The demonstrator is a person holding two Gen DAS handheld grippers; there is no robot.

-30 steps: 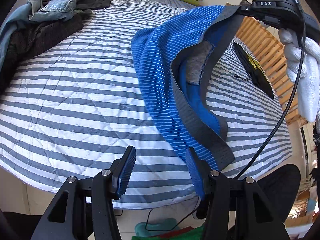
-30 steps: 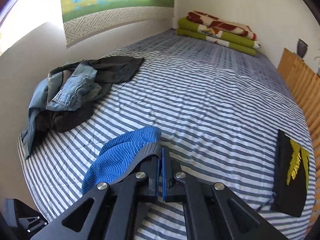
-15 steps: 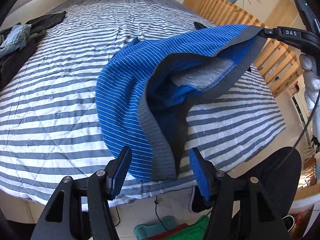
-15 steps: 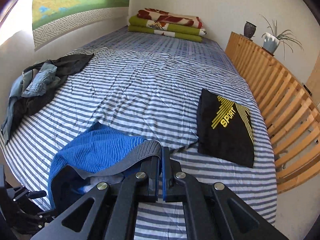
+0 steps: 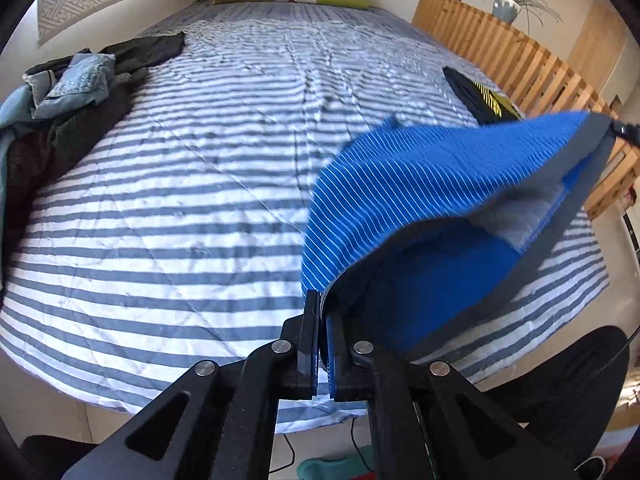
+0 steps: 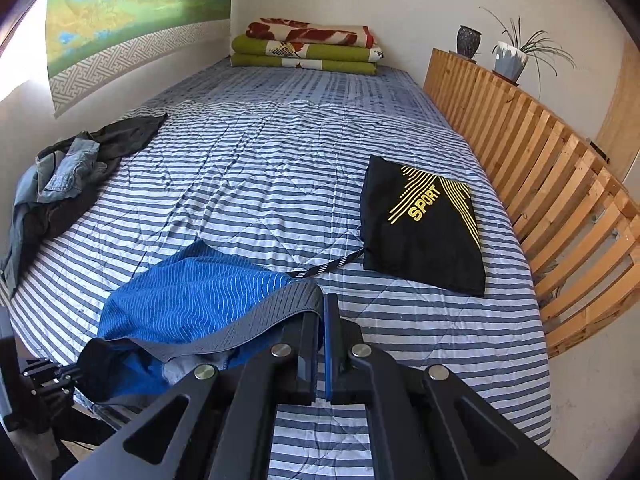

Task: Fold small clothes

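Note:
A pair of blue briefs with thin white stripes (image 5: 420, 184) and a grey waistband hangs above the striped bed (image 5: 200, 200), stretched between both grippers. My left gripper (image 5: 322, 300) has its jaws closing tight on the near end of the waistband, with cloth between the pads. At the far right edge the right gripper (image 5: 622, 130) holds the other end. In the right wrist view my right gripper (image 6: 322, 304) is shut on the grey waistband, the blue briefs (image 6: 192, 300) sag to the left, and the left gripper (image 6: 76, 370) grips their lower left end.
A folded black "SPORT" garment (image 6: 420, 220) lies on the bed's right side beside a wooden slatted rail (image 6: 540, 184). At the left edge is a heap of denim and dark clothes (image 6: 68, 172). Folded blankets (image 6: 308, 48) are stacked at the bed's head.
My left jaws went from wide open around the hanging briefs to shut on the waistband. The right gripper carried its end to the right, spreading the briefs out.

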